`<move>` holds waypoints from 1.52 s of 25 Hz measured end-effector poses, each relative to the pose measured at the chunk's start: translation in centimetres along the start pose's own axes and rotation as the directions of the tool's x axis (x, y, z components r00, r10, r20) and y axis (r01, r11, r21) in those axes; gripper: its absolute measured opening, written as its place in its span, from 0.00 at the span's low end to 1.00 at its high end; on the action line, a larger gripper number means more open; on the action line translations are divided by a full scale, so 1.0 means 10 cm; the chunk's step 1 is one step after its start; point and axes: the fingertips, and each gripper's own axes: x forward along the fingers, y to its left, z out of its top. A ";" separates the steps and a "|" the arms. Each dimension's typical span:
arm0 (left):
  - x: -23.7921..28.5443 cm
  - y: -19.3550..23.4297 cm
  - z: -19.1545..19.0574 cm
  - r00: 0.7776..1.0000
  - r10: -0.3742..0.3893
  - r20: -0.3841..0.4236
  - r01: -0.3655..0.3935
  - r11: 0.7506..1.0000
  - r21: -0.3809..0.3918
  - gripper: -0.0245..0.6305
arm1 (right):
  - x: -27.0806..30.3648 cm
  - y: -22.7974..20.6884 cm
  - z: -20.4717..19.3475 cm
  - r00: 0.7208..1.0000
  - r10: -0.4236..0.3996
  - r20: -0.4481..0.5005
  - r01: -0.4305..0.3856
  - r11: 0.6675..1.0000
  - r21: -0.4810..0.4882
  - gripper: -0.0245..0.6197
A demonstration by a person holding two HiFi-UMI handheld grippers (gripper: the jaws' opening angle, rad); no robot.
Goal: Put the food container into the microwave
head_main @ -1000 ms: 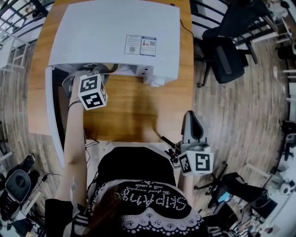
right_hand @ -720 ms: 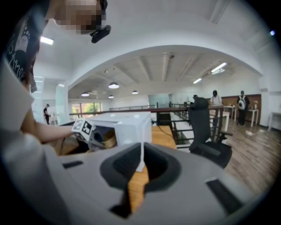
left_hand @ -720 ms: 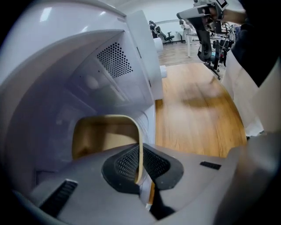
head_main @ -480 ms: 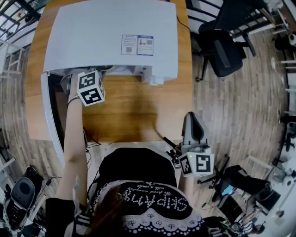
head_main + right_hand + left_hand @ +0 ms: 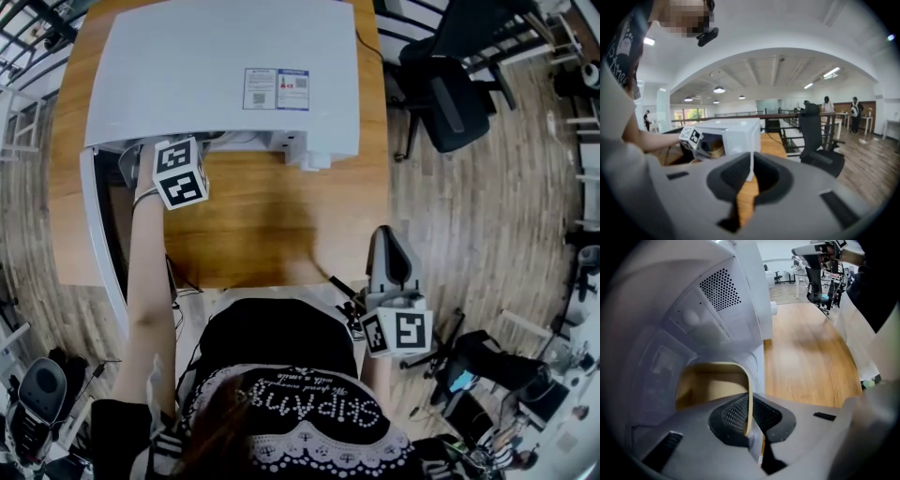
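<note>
Gripping the container [image 5: 711, 386] rim inside the microwave [image 5: 225, 70], left gripper [image 5: 751, 422] should set it flat before releasing; right gripper [image 5: 751, 174] clenched, empty.

Your wooden table [image 5: 281, 216] stands on a grey-brown plank floor [image 5: 469, 216]. A black office chair [image 5: 450, 94] sits near the table's right edge. From the right gripper view you look into a big open hall: white arched ceiling [image 5: 778, 65], round lamps [image 5: 719, 90] lit, bright windows [image 5: 689, 115] far left, a dark railing [image 5: 787, 115] behind the table, and desks [image 5: 843, 117] far right.
</note>
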 end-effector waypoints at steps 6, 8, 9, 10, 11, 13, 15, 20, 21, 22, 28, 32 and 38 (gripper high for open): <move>0.02 0.01 0.01 1.000 0.021 0.000 -0.021 1.000 0.002 0.11 | 0.00 0.01 0.01 1.000 0.003 -0.002 -0.003 1.000 -0.004 0.10; 0.02 0.00 0.01 1.000 0.022 0.000 -0.022 1.000 0.001 0.23 | 0.00 0.01 0.02 1.000 0.006 -0.002 -0.006 1.000 -0.004 0.10; 0.01 0.00 0.02 1.000 0.024 0.002 -0.024 1.000 0.001 0.26 | 0.00 0.01 0.03 1.000 0.006 -0.003 -0.006 1.000 -0.004 0.10; 0.01 0.00 0.02 1.000 0.030 0.004 -0.030 1.000 0.003 0.26 | 0.00 0.01 0.03 1.000 0.007 -0.003 -0.007 1.000 -0.005 0.10; 0.00 0.00 0.03 0.999 0.037 0.005 -0.037 0.999 0.005 0.26 | 0.00 0.02 0.03 1.000 0.008 -0.002 -0.008 1.000 -0.005 0.10; -0.01 0.01 0.03 0.998 0.055 0.011 -0.055 0.998 0.005 0.27 | 0.00 0.02 0.04 1.000 0.010 0.000 -0.010 1.000 -0.006 0.10; -0.03 0.04 0.03 0.997 0.076 0.016 -0.076 0.997 0.006 0.27 | 0.01 0.02 0.05 1.000 0.012 0.001 -0.012 1.000 -0.008 0.10; -0.06 0.05 0.06 0.995 0.102 0.021 -0.103 0.995 0.014 0.27 | 0.01 0.02 0.03 1.000 0.016 0.004 -0.016 1.000 -0.010 0.10; -0.07 0.06 0.07 0.994 0.111 0.023 -0.111 0.994 0.015 0.27 | 0.01 0.02 0.04 1.000 0.017 0.005 -0.017 1.000 -0.010 0.10; -0.09 0.06 0.08 0.993 0.119 0.024 -0.119 0.993 0.015 0.27 | 0.01 0.03 0.04 1.000 0.018 0.006 -0.018 1.000 -0.010 0.10; -0.22 0.04 0.12 0.987 0.154 0.041 -0.154 0.988 -0.006 0.27 | -0.04 0.03 0.06 1.000 0.017 0.013 -0.017 1.000 -0.010 0.10; -0.32 0.03 0.14 0.983 0.180 0.047 -0.179 0.984 -0.013 0.26 | -0.06 0.03 0.06 1.000 0.021 0.020 -0.021 1.000 -0.013 0.10; -0.61 0.04 0.23 0.956 0.278 0.094 -0.274 0.960 -0.052 0.13 | -0.10 0.06 0.09 0.998 0.038 0.039 -0.038 0.999 -0.017 0.10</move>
